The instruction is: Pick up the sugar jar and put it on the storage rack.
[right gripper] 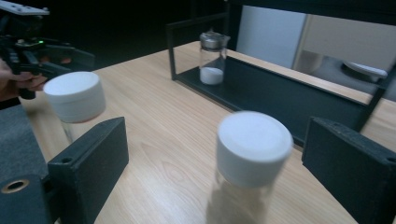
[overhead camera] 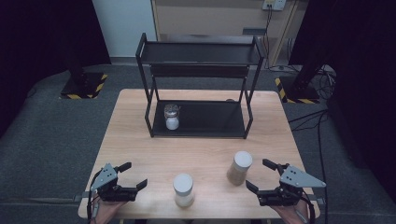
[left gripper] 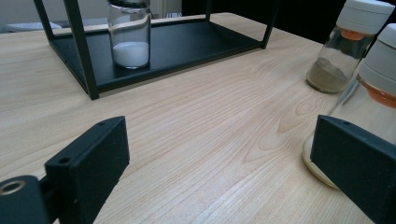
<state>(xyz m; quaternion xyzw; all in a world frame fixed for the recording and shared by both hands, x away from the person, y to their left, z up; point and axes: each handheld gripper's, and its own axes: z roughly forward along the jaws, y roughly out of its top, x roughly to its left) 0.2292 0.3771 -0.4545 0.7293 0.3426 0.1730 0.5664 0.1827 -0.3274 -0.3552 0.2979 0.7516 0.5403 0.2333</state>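
Observation:
Two white-lidded glass jars stand near the table's front edge. One holds brown powder (overhead camera: 239, 167) (left gripper: 348, 46) (right gripper: 252, 149); the other (overhead camera: 183, 189) (left gripper: 373, 93) (right gripper: 74, 95) has pale contents. A third jar with white powder (overhead camera: 172, 117) (left gripper: 130, 35) (right gripper: 212, 58) stands on the lower shelf of the black rack (overhead camera: 201, 127). My left gripper (overhead camera: 134, 175) (left gripper: 219, 154) is open at the front left, left of the pale jar and holding nothing. At the front right my right gripper (overhead camera: 258, 174) (right gripper: 217, 154) is open, with the brown-powder jar just ahead of its jaws, untouched.
The rack's upper shelf (overhead camera: 198, 52) overhangs the lower one, and its black posts (left gripper: 81, 51) frame the opening. Bare wooden table top (overhead camera: 205, 149) lies between the rack and the jars. Dark floor and stands surround the table.

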